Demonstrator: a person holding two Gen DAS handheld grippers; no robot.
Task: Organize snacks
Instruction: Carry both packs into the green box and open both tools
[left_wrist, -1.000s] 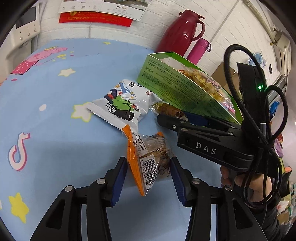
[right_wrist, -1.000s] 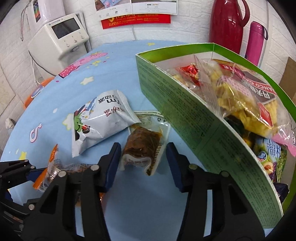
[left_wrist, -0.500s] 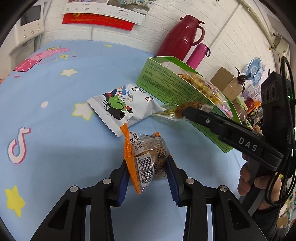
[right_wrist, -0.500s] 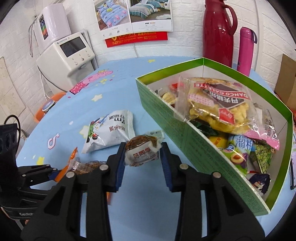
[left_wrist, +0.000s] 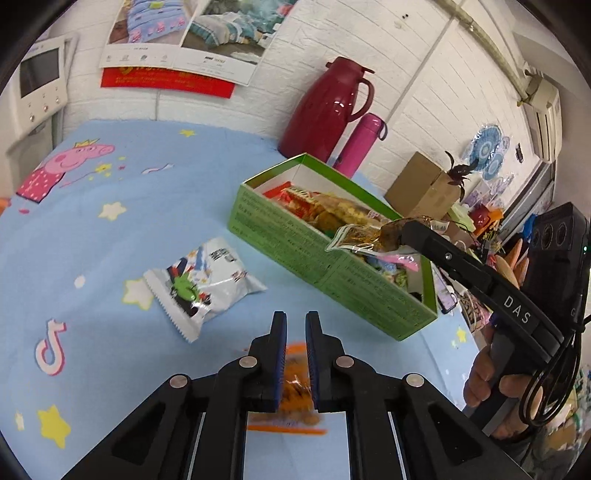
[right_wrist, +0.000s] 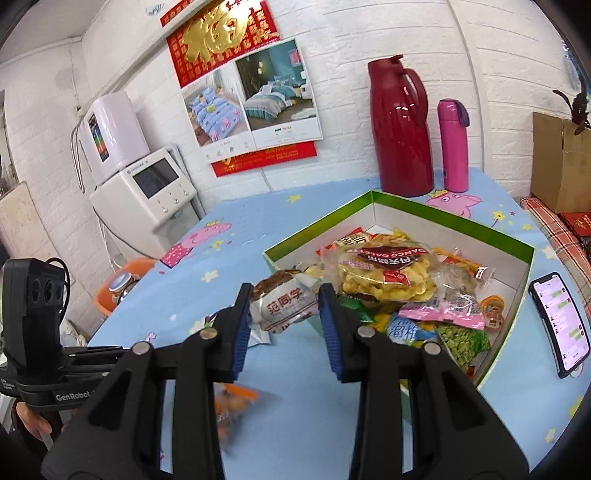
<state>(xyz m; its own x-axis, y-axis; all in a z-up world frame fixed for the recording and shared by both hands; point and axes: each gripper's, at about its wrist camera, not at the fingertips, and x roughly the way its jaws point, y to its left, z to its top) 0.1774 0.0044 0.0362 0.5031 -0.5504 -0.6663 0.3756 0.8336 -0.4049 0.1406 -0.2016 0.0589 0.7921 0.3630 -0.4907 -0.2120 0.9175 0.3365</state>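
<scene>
Fingers of the left gripper (left_wrist: 295, 325) stand close together in the left wrist view, pinching an orange-wrapped snack (left_wrist: 295, 391) far back between the blue pads; the packet is blurred and hangs above the blue tablecloth (left_wrist: 92, 258). Taking the green box (left_wrist: 295, 243) as the landmark: a white snack bag with a green cartoon figure (left_wrist: 201, 282) lies flat on the cloth to the box's left, apart from it. Over the box's near long wall, the right gripper (left_wrist: 400, 230) reaches in from the right, a brown snack in clear wrap (left_wrist: 365, 234) held at its tip. A hand (left_wrist: 491, 373) grips its handle. Behind the box stand a red thermos jug (left_wrist: 328, 107) and, beside it, a pink bottle (left_wrist: 364, 142).

From the right wrist view, the right gripper (right_wrist: 284, 299) is partly closed, its pads clamped on the brown snack (right_wrist: 284, 304), which carries a white label with printed characters. The snack sits at the box's (right_wrist: 443, 216) near left corner, above the rim. Inside the box lies a heap of packets, topmost a bag of yellow crisps (right_wrist: 384, 275). A phone (right_wrist: 559, 319) lies on the cloth just right of the box. Well left of the box, the left gripper's body (right_wrist: 37, 350) shows at the frame edge, and the orange snack (right_wrist: 231, 406) appears blurred below the right gripper's fingers.
</scene>
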